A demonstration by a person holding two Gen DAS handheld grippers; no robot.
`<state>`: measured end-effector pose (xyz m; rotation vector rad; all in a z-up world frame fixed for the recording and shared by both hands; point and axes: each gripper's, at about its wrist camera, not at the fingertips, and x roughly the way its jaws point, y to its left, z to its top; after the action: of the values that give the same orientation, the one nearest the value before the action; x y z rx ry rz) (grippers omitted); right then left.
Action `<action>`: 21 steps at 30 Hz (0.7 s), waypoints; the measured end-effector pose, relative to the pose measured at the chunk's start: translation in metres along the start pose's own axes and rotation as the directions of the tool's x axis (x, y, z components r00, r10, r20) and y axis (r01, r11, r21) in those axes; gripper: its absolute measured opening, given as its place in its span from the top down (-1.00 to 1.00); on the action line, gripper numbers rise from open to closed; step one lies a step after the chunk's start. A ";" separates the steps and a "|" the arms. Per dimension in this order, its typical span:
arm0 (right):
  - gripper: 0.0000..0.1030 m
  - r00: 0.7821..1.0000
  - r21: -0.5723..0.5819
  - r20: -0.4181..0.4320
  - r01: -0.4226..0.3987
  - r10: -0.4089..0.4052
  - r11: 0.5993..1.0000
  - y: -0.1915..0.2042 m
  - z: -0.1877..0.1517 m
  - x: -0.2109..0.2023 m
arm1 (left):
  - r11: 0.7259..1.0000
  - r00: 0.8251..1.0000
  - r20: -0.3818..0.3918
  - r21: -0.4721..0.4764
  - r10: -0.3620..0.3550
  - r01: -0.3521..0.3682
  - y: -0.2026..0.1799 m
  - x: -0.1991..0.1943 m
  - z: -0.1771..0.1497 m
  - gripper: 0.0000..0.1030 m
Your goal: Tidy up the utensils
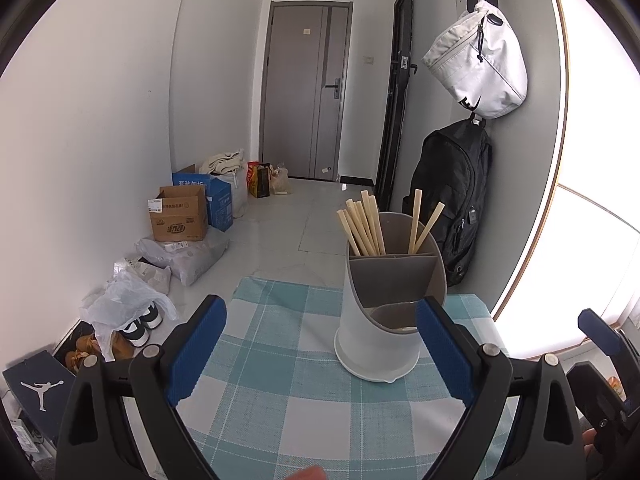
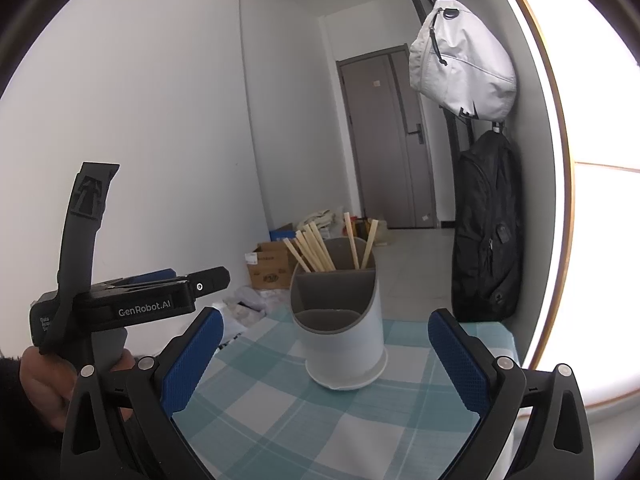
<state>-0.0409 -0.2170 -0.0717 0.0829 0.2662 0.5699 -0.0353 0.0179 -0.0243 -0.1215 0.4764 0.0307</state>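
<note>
Chopsticks of pale wood [image 1: 362, 226] stand upright in the white plastic utensil holder with a grey divided insert [image 1: 380, 312]: a bundle fills the rear left compartment and a pair [image 1: 422, 224] leans in the rear right one. The low front compartment looks nearly empty, though something pale lies at its bottom that I cannot make out. The holder sits toward the far right of the counter, which is covered by a teal-and-white checked cloth [image 1: 280, 380].

Both claws are spread wide and hold nothing. The left claw [image 1: 320, 356] hovers above the cloth, the holder just beside its right finger. The right claw [image 2: 326, 364] points straight at the holder from a little farther back; in its view the left gripper body appears at the left, held in a hand [image 2: 48, 384].

No loose utensil shows on the cloth in either view, so the sorting looks finished or between pieces; I cannot tell which. If more remains, the next move calls for finding a piece outside these views, closing one claw on it near its middle, and lowering it into a free compartment without knocking the leaning sticks.
</note>
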 end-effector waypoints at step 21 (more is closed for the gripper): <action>-1.00 1.000 -0.008 -0.014 0.001 -0.001 1.000 0.002 -0.002 0.002 | 0.999 0.999 -0.030 -0.044 -0.010 0.009 0.006 0.003 0.000 -0.81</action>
<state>-0.0405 -0.2139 -0.0734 0.0707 0.2773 0.5708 -0.0328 0.0241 -0.0270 -0.1670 0.5059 0.0301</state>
